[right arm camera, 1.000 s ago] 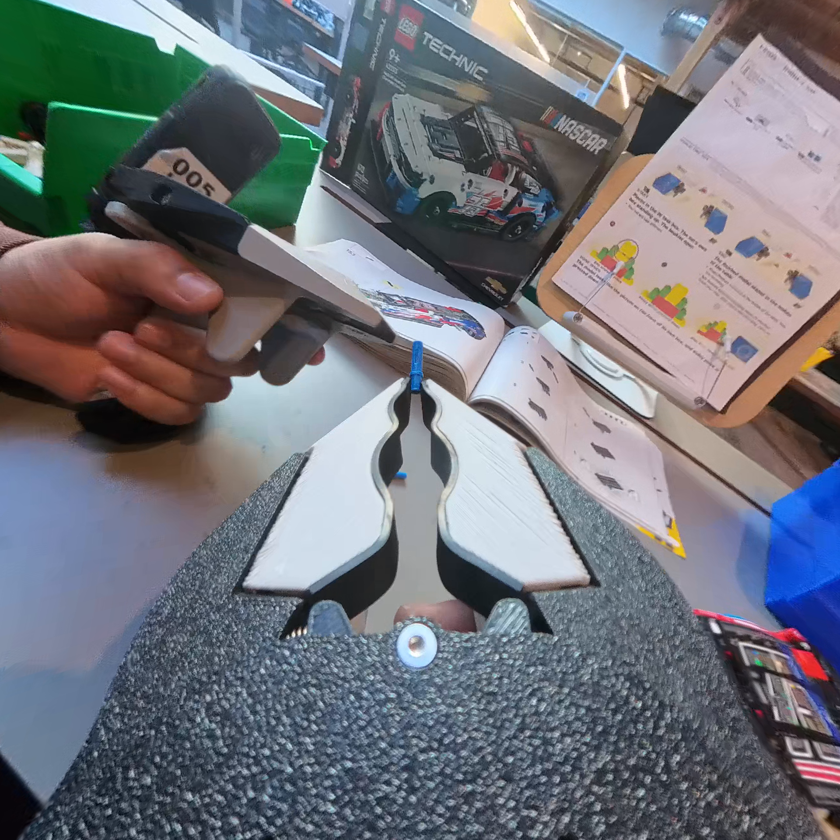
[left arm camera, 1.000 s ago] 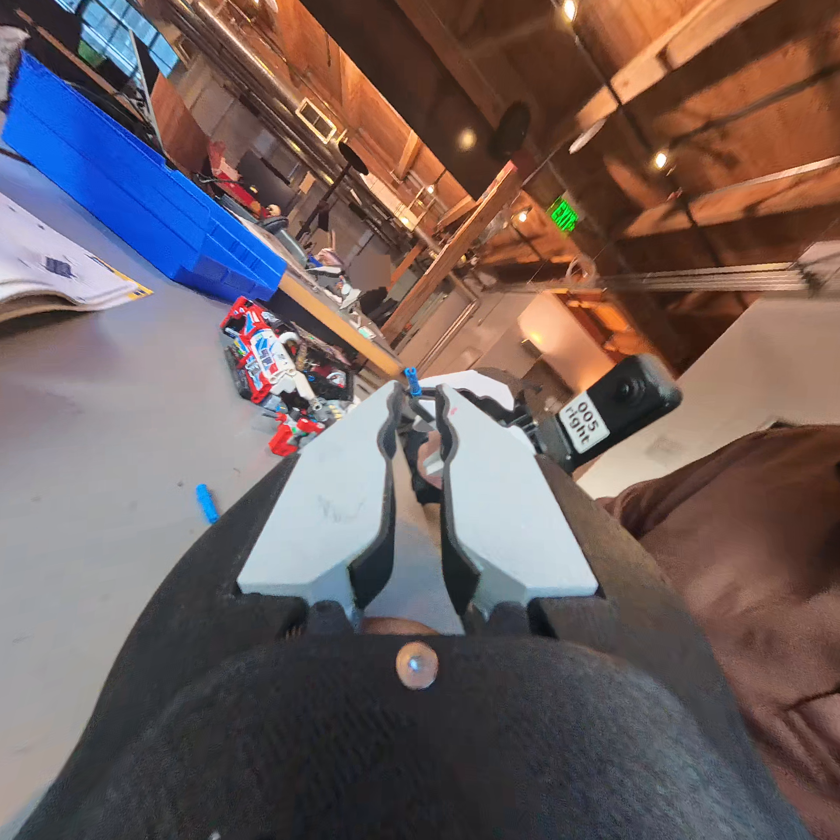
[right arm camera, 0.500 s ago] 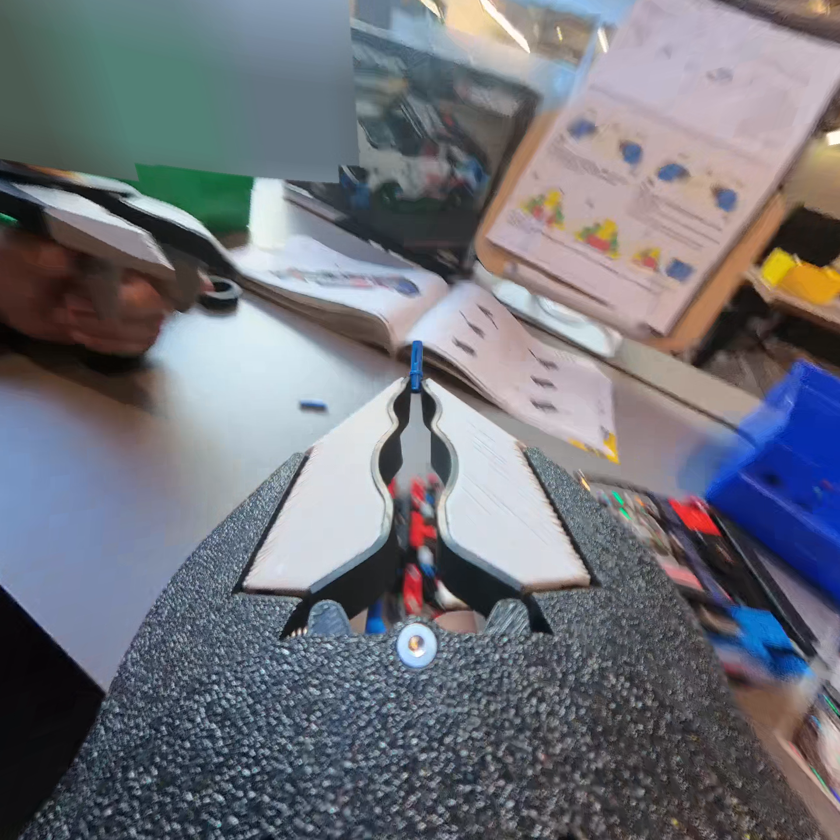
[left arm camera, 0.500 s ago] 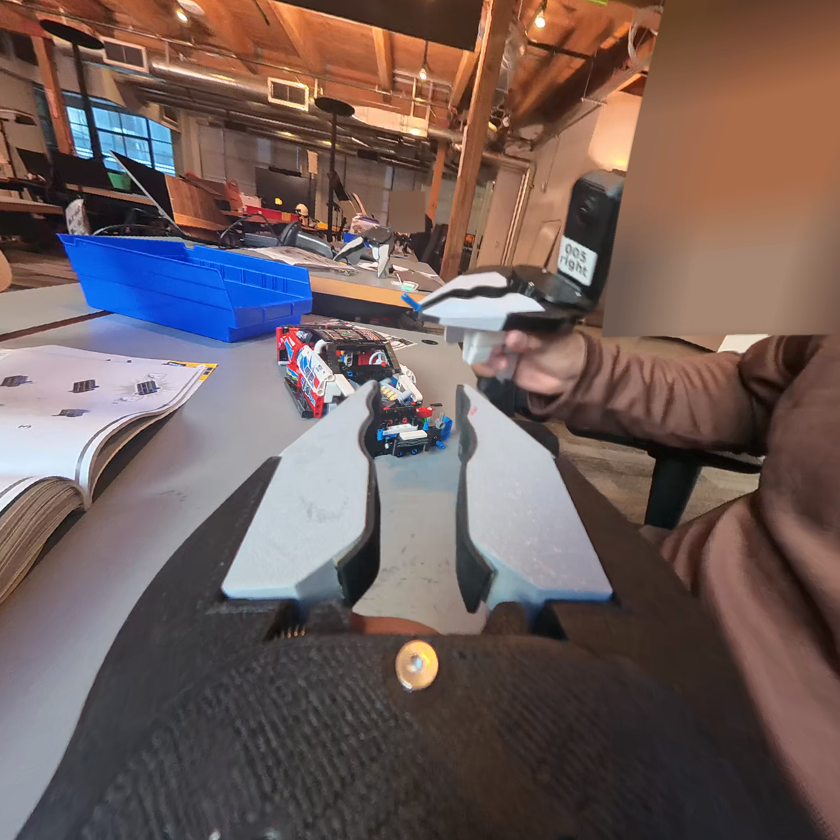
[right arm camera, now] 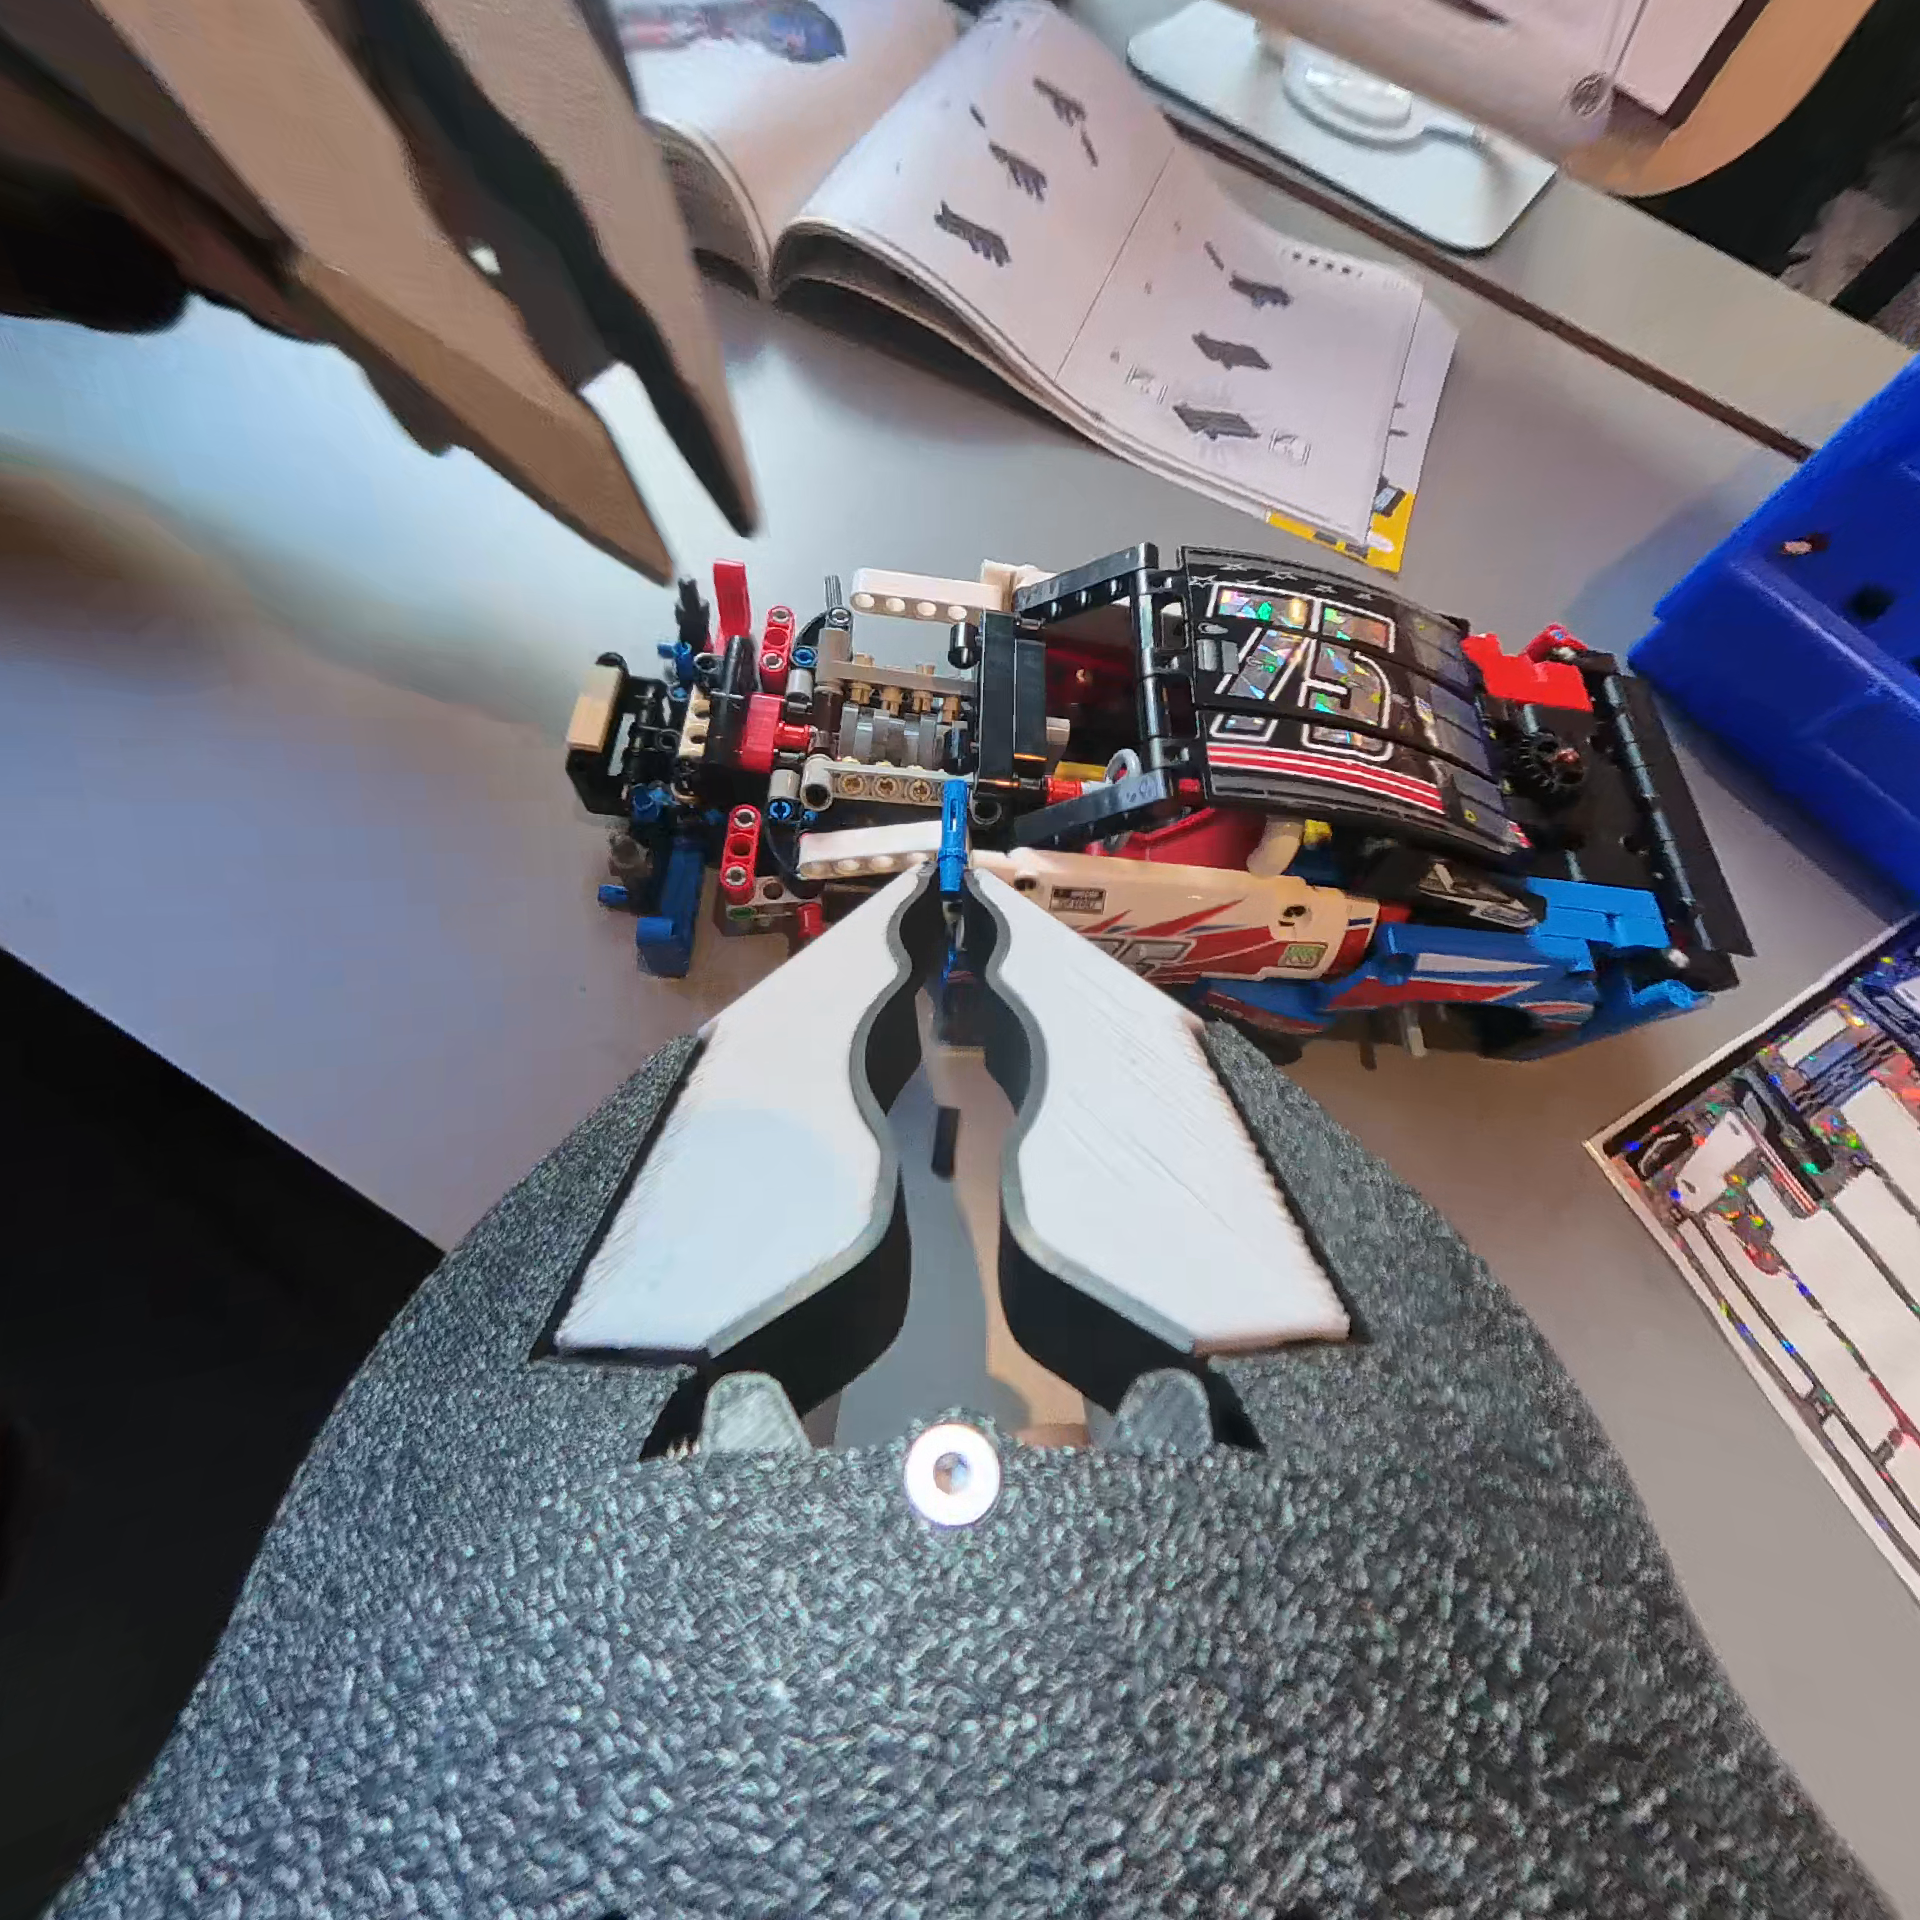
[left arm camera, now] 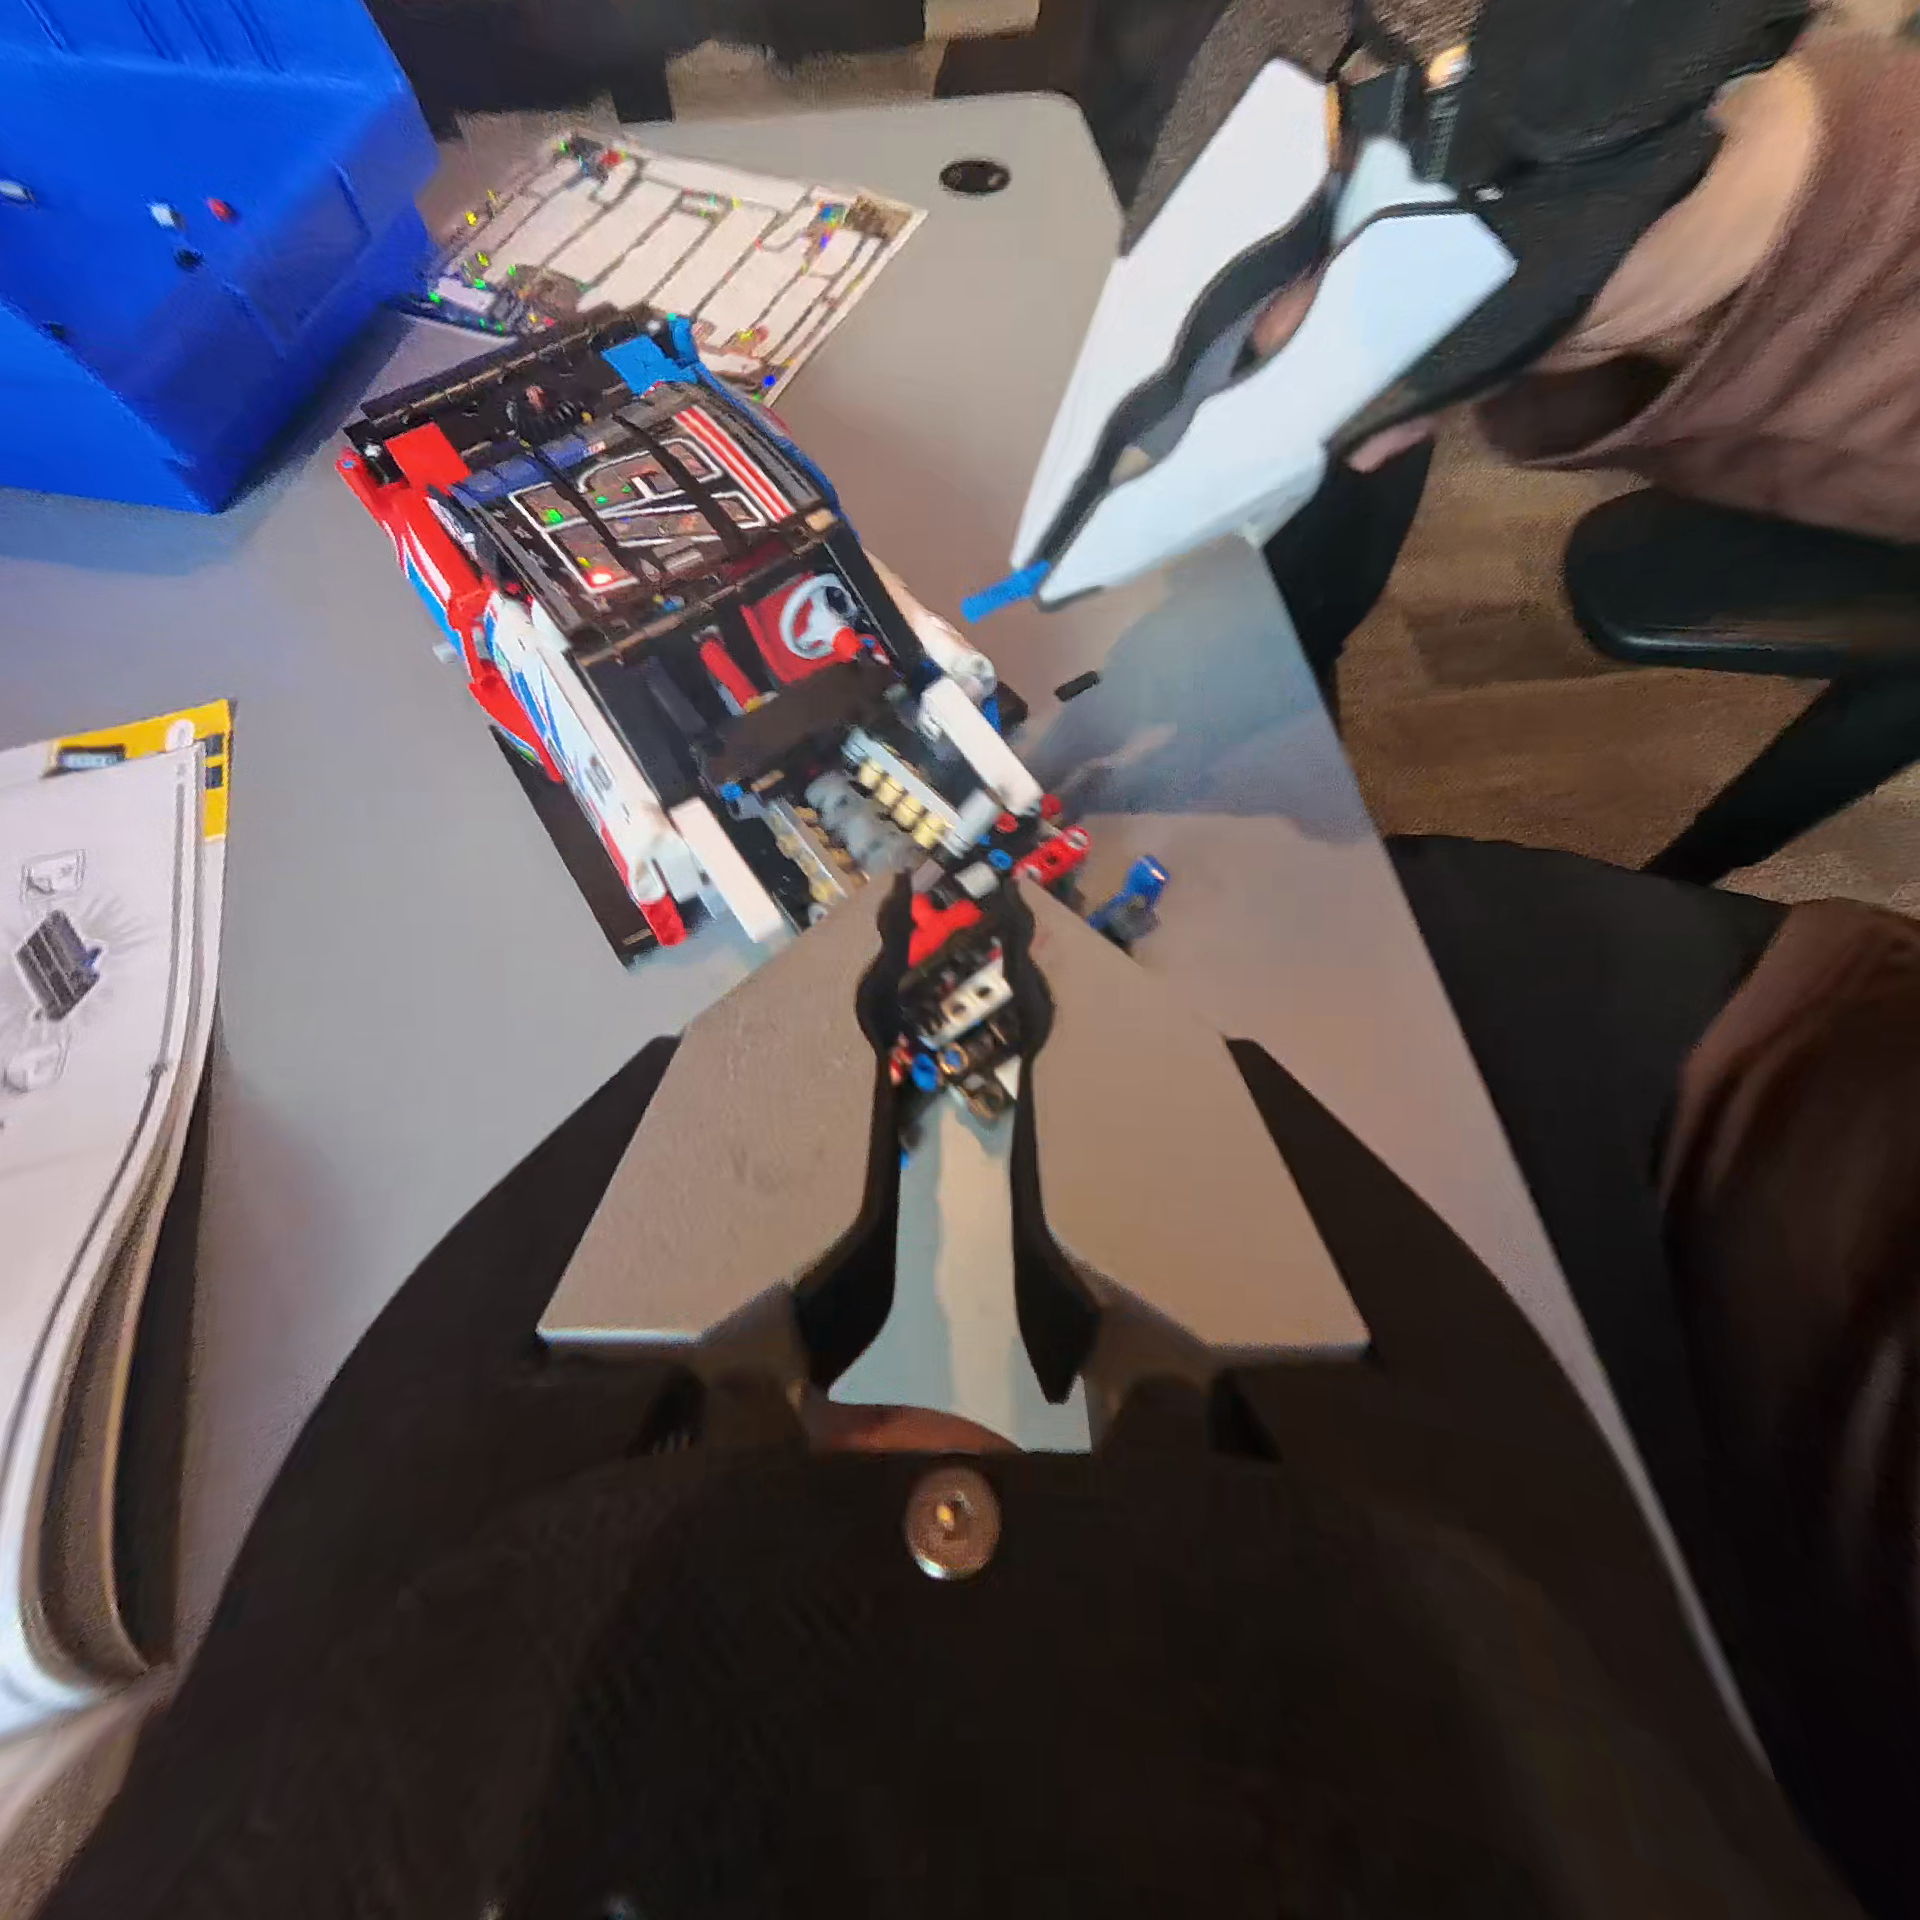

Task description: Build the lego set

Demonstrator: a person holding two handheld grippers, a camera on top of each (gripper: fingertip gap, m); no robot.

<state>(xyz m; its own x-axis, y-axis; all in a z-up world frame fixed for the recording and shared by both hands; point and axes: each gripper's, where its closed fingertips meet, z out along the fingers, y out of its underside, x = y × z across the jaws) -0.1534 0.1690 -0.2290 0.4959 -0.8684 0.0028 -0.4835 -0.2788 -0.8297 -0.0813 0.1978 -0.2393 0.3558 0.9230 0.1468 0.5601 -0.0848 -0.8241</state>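
while the left gripper [left arm camera: 954, 914] is hovering with a narrow empty gap over the lego car's [left arm camera: 665, 634] front, near the table [left arm camera: 312, 935] edge, the right gripper [right arm camera: 948, 883] is pinching a blue pin [right arm camera: 952, 831] beside the car's [right arm camera: 1195, 748] lettered side, bare table lying leftward.

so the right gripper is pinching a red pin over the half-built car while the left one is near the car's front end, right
Not quite: the pin pinched by the right gripper is blue, as the right wrist view shows. It is over the half-built car, and the left gripper is near the car's front end.
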